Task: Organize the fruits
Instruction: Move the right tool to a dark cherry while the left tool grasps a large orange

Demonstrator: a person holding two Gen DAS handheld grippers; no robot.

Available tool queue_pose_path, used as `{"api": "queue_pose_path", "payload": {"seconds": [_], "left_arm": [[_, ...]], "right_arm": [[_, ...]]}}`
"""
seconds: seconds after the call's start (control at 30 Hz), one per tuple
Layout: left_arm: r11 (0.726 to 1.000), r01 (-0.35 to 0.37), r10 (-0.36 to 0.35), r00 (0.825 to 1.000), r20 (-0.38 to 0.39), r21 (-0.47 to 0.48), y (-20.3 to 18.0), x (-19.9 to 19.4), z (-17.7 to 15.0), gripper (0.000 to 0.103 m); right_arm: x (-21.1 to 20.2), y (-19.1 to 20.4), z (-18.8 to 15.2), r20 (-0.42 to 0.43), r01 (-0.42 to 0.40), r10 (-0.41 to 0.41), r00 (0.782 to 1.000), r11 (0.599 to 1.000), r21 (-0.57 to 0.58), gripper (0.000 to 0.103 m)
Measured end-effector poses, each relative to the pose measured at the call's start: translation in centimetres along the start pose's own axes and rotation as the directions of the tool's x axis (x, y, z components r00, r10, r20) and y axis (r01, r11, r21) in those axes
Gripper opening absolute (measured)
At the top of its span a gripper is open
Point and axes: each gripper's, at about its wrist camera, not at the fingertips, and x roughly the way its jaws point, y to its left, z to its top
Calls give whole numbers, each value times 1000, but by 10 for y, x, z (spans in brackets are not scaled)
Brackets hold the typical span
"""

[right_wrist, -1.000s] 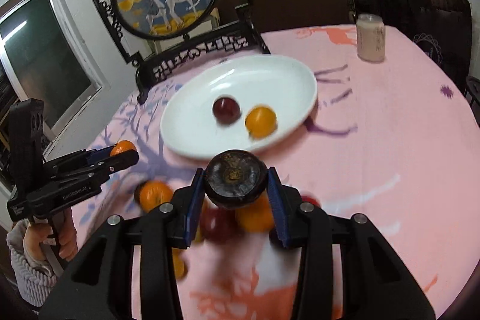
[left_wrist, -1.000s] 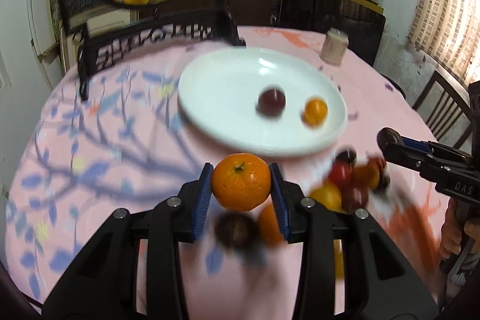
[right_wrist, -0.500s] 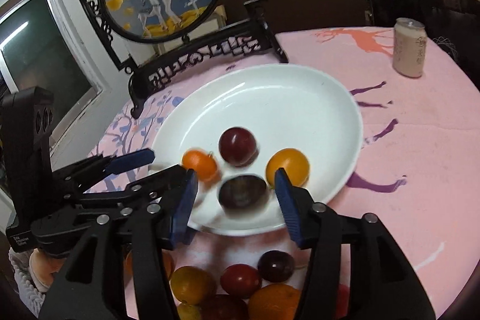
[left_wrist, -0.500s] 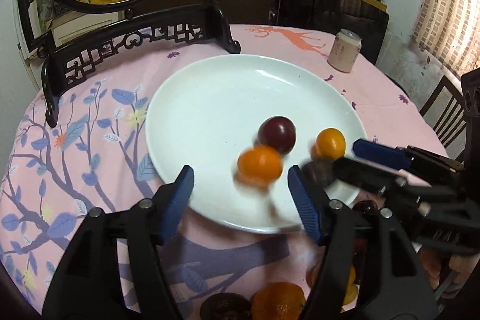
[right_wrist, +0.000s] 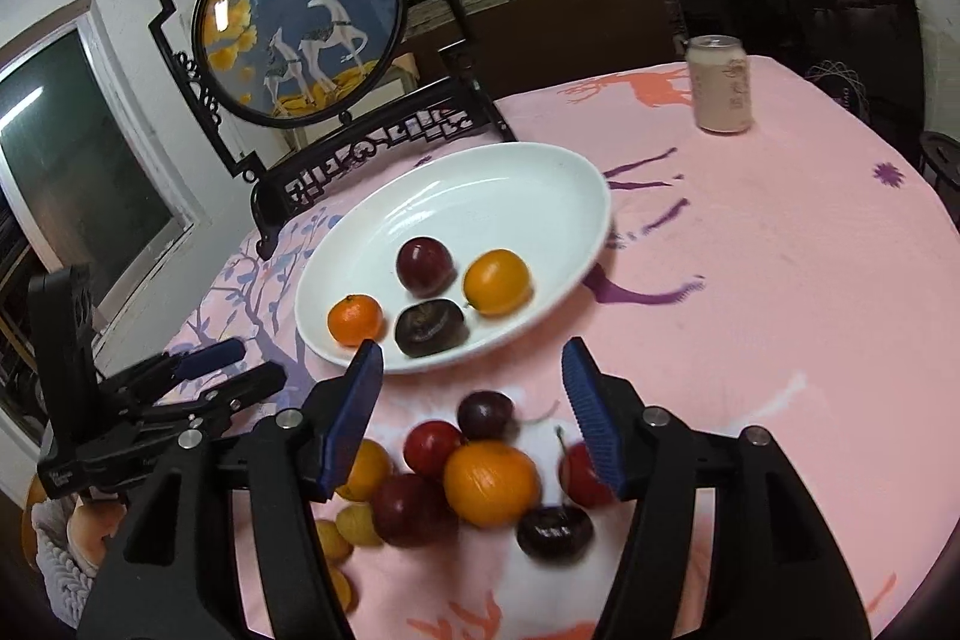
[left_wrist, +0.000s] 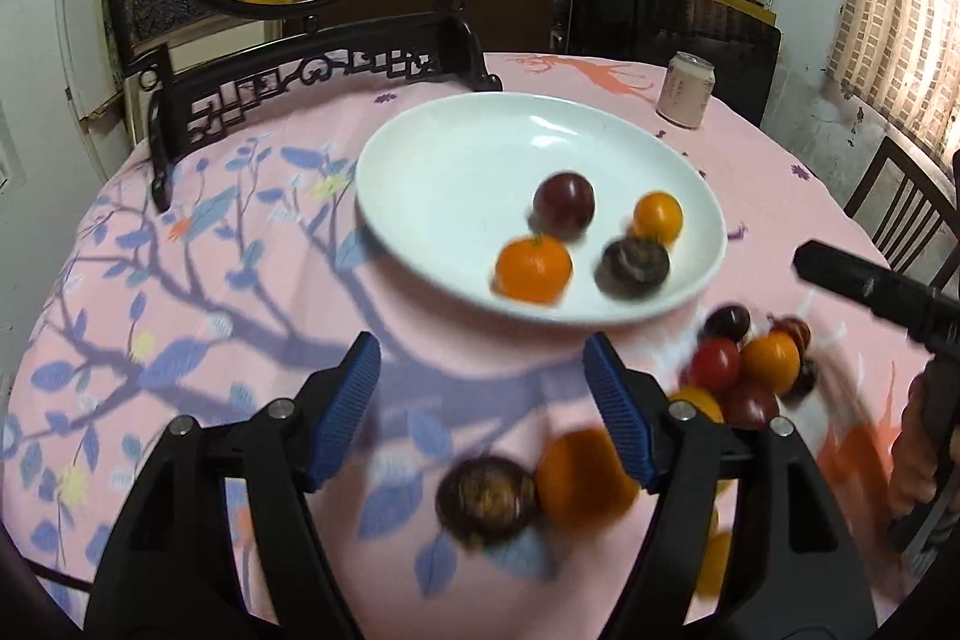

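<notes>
Nearest, the left tool (left_wrist: 483,376) hangs over a round worktop (left_wrist: 180,280) in a pink cloth; its blue-padded jaws are opening with nothing between them. Just beneath it lie a blurred dark fruit (left_wrist: 485,499) and an orange fruit (left_wrist: 585,478). The right tool (right_wrist: 471,391) is likewise opening and empty, poised above a loose pile of fruits (right_wrist: 474,478): red, dark purple, orange and yellow, touching one another on the cloth. Just beyond the pile sits a white plate (right_wrist: 510,184) holding four pieces: a small mandarin (right_wrist: 354,319), a dark round fruit (right_wrist: 431,327), a red plum (right_wrist: 424,265) and a yellow-orange fruit (right_wrist: 497,280). Farther back stand a pale drink can (right_wrist: 719,83) and a black carved stand with a round deer picture (right_wrist: 300,22).
</notes>
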Motion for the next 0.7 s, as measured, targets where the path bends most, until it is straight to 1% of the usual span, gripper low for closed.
{"api": "queue_pose_path", "payload": {"seconds": [0.1,0.2,0.27,0.43,0.6,0.7], "left_arm": [[1000,1,-2,1000,7,7,-5,-14,-18,77],[999,-23,23,1000,14,41,-13,-23,-31,79],[997,-42,41,999,24,69,-20,-29,-41,80],[992,-31,27,999,38,123,-32,-32,-46,80],[985,-11,6,1000,28,171,-44,-27,-48,80],[980,15,-18,1000,13,198,-50,-20,-47,79]], "right_arm": [[-16,-11,-9,27,-6,4,1000,998,59,69],[-25,-17,-18,29,-2,-1,1000,996,87,73],[-30,-21,-24,29,1,-4,1000,995,104,73],[-34,-27,-28,31,15,-19,999,992,126,73],[-30,-27,-29,14,23,-24,1000,992,127,73],[-29,-27,-29,6,27,-28,1000,992,126,73]]}}
